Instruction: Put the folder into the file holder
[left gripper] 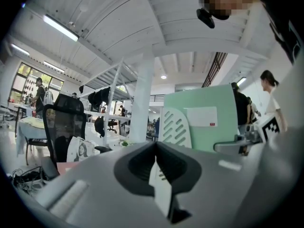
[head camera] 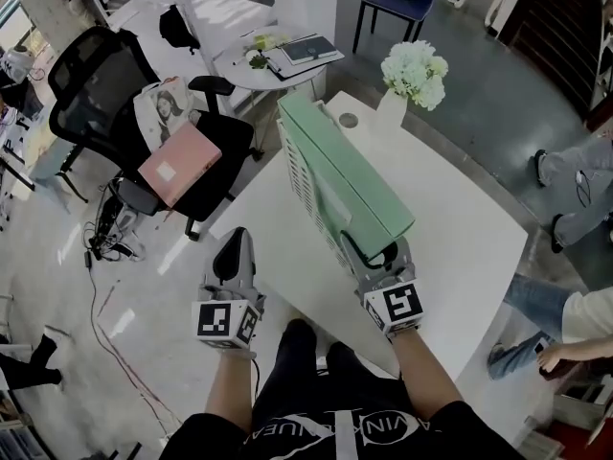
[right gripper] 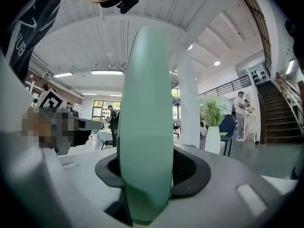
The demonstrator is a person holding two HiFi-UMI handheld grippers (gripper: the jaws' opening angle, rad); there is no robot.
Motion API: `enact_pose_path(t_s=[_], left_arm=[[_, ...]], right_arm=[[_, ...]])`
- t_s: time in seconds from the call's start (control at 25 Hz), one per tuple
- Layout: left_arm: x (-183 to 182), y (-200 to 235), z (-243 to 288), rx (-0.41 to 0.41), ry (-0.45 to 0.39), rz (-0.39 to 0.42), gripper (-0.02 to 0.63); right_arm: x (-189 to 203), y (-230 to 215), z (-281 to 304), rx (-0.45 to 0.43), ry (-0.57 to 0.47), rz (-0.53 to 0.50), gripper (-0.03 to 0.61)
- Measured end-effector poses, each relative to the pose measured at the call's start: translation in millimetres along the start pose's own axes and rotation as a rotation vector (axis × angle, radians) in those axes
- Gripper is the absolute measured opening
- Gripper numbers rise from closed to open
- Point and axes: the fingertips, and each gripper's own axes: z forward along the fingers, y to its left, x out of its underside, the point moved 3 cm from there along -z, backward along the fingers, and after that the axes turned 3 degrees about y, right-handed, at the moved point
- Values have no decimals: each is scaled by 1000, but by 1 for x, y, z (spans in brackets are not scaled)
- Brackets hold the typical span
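An open office with a grey floor and a black office chair [head camera: 101,89] that has a pink case [head camera: 180,164] lying on its seat. Nearer stands a white worktop [head camera: 460,228] with a white vase of pale flowers [head camera: 414,73] at its far end.

On the worktop's left part stands a white slotted file holder [head camera: 302,185]. The mint-green folder [head camera: 345,175] is upright on its edge inside the holder, its top well above the holder's wall and its spine end facing the person.

The right claw [head camera: 378,254] is level at that near end with its jaws either side of the spine. In the right gripper view the green spine fills most of the gap, with a thin sliver of space on the right side, so the jaws are parted around the folder rather than pinching it.

The left claw [head camera: 235,242] is off the worktop's left edge, above the floor and apart from the holder. Its jaws are together with nothing between them.

A second person sits at the worktop's right corner.
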Motion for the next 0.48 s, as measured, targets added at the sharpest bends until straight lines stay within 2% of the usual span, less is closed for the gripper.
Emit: enact_pose_path(t_s=[0.48], left_arm=[[-2, -1, -6, -8, 1, -1, 0]], right_arm=[[9, 4, -5, -50, 104, -38, 233]])
